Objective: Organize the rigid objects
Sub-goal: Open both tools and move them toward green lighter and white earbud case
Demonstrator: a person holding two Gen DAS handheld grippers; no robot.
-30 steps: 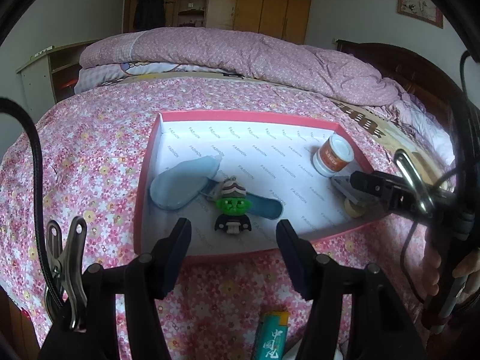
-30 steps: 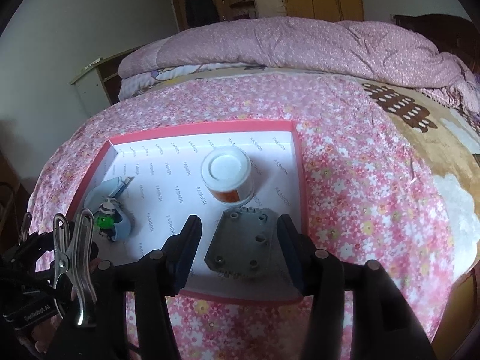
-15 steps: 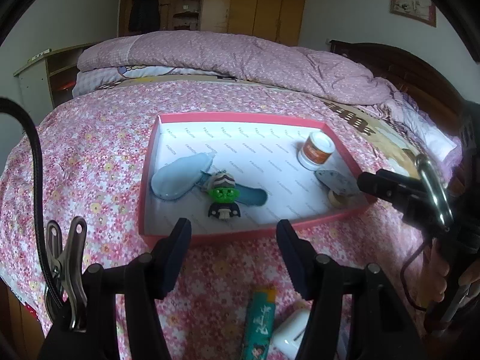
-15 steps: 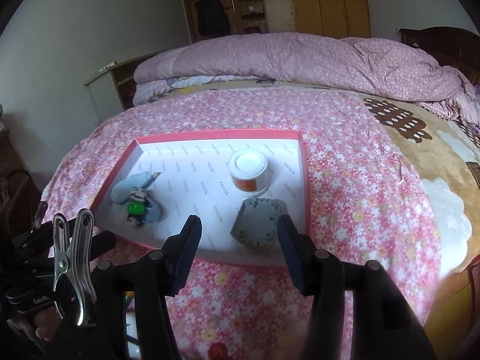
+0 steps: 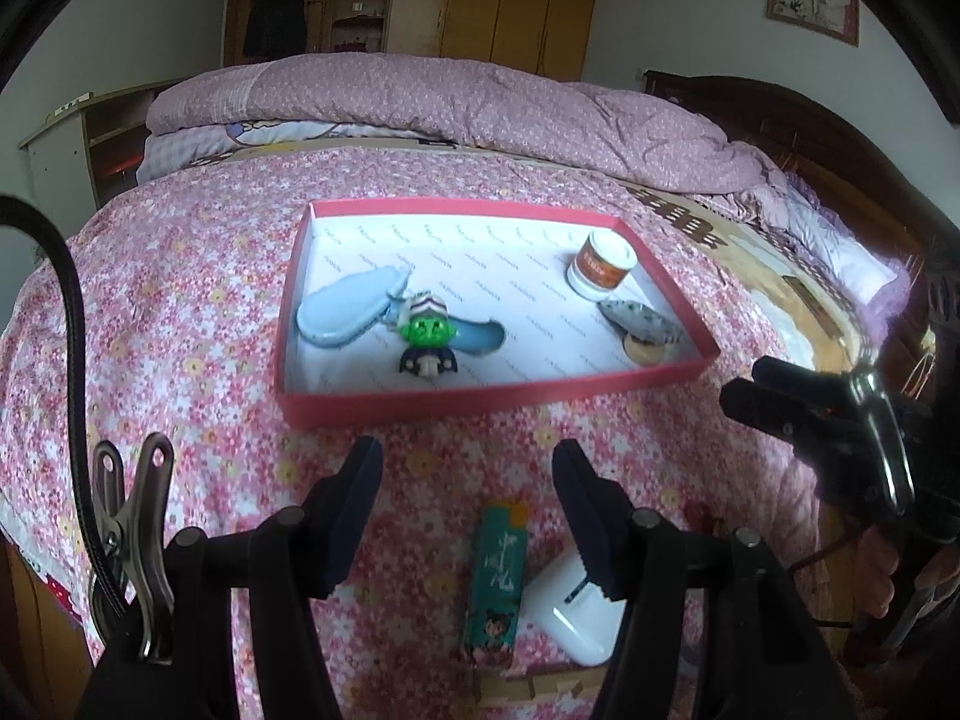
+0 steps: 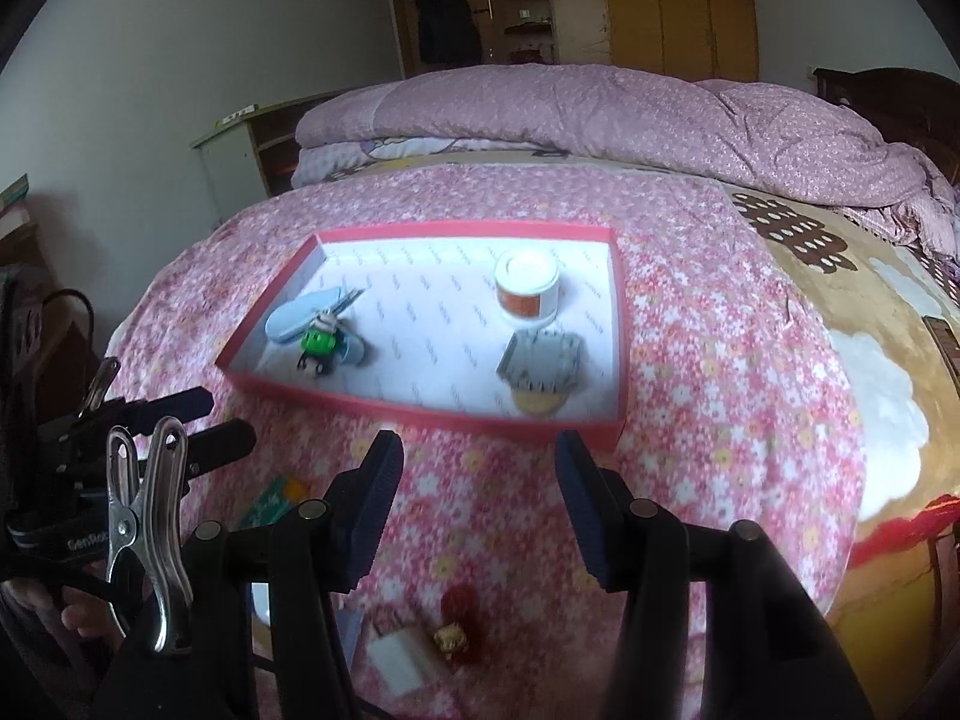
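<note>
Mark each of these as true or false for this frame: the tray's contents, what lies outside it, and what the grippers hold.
1. The orange-labelled jar stands upright inside the red tray. True.
2. The green-headed figure lies on the bedspread outside the tray. False: it is inside the tray, by the light blue case.
3. The left gripper holds the green lighter. False: its jaws are open and hold nothing; the lighter lies on the bedspread.
4. A white case lies beside the lighter, outside the tray. True.
5. The right gripper is empty. True.
</note>
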